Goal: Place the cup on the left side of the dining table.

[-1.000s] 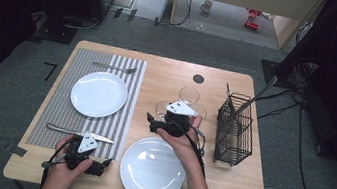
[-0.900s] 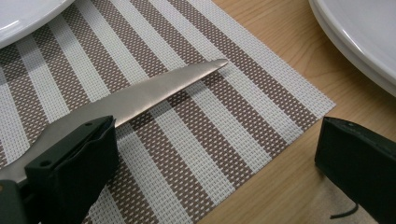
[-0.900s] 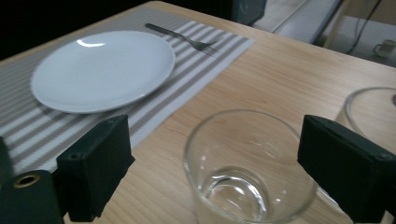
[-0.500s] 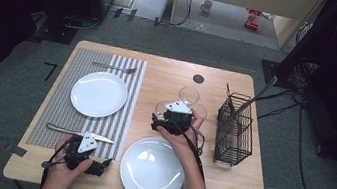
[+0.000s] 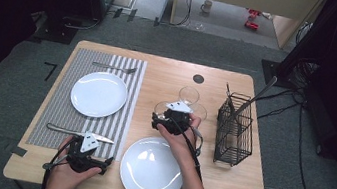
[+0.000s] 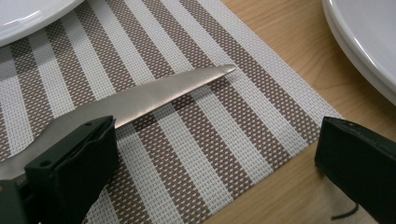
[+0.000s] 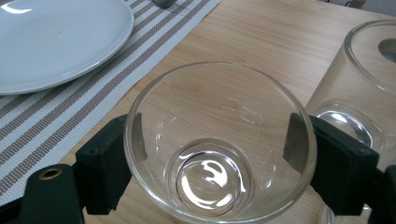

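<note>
In the right gripper view a clear glass (image 7: 210, 154) stands upright on the wooden table between my right gripper's (image 7: 215, 135) jaws. The jaws have just been closing, and both pads touch its wall. The high view has that glass (image 5: 162, 108) at mid-table with the right gripper (image 5: 163, 115) round it. My left gripper (image 6: 215, 140) is open over the striped placemat (image 6: 210, 154), its left jaw above a table knife (image 6: 154, 95). In the high view the left gripper (image 5: 89, 151) is at the mat's near edge, by the knife (image 5: 65, 131).
Two more glasses (image 5: 189, 95) (image 5: 199, 112) stand just beyond the held one. A white plate (image 5: 99, 94) and a fork (image 5: 115, 68) lie on the placemat (image 5: 53, 107). A second plate (image 5: 151, 169) sits near the front edge. A black wire rack (image 5: 235, 130) stands at the right.
The right gripper has edged slightly in around the glass. The left hand and everything else on the table have stayed where they were.
</note>
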Motion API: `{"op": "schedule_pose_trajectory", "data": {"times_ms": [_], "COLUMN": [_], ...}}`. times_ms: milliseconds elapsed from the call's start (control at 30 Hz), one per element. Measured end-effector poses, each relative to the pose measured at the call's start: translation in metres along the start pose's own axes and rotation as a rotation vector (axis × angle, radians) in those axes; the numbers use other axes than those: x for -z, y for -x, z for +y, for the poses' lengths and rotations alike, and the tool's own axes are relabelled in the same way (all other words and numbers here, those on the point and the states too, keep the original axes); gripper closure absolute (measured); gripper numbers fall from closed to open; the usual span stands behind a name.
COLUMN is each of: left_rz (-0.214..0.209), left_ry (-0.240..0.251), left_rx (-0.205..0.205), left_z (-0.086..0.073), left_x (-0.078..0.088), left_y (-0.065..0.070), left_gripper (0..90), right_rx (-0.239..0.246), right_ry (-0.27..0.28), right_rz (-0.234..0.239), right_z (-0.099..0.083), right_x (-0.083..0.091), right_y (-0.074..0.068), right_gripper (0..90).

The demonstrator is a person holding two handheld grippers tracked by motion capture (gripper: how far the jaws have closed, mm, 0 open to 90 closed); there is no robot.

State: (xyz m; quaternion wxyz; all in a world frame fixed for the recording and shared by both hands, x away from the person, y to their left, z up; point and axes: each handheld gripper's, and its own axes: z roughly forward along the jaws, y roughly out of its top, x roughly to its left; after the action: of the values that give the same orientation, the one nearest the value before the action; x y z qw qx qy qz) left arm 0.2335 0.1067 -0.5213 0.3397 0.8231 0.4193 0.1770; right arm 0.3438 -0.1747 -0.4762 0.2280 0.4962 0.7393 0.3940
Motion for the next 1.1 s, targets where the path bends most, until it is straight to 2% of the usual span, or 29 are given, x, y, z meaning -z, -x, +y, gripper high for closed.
{"op": "schedule_pose_trajectory", "data": {"times_ms": [100, 233, 433, 500, 700, 800, 933, 1100], "left_rz": [0.006, 0.002, -0.001, -0.033, -0.083, -0.121, -0.173, -0.233], "left_ry": [-0.023, -0.012, 0.073, 0.098, 0.155, 0.191, 0.228, 0.279], "left_rx": [0.004, 0.011, 0.036, 0.033, 0.006, -0.014, -0.068, -0.097], "left_z": [0.001, 0.0, 0.011, 0.018, 0.04, 0.054, 0.072, 0.089], "left_x": [0.002, 0.004, 0.021, 0.026, 0.027, 0.026, 0.021, 0.014], "left_y": [0.0, -0.002, -0.013, -0.015, -0.015, -0.012, -0.005, 0.003], "left_gripper": [0.0, 0.0, 0.0, 0.0, 0.0, 0.0, 0.0, 0.0], "right_rx": [-0.017, -0.005, 0.01, 0.019, 0.01, 0.016, 0.027, 0.045], "right_ry": [-0.003, 0.012, 0.035, 0.038, 0.059, 0.063, 0.073, 0.077], "right_rz": [0.028, 0.04, 0.063, 0.072, 0.113, 0.126, 0.137, 0.165], "right_z": [0.0, 0.002, 0.008, 0.01, 0.018, 0.021, 0.025, 0.029], "right_x": [0.003, 0.01, 0.026, 0.03, 0.042, 0.047, 0.054, 0.062], "right_y": [0.002, 0.0, -0.002, -0.003, -0.006, -0.008, -0.012, -0.019], "right_gripper": [17.8, 17.8, 17.8, 17.8, 17.8, 17.8, 17.8, 17.8]}}
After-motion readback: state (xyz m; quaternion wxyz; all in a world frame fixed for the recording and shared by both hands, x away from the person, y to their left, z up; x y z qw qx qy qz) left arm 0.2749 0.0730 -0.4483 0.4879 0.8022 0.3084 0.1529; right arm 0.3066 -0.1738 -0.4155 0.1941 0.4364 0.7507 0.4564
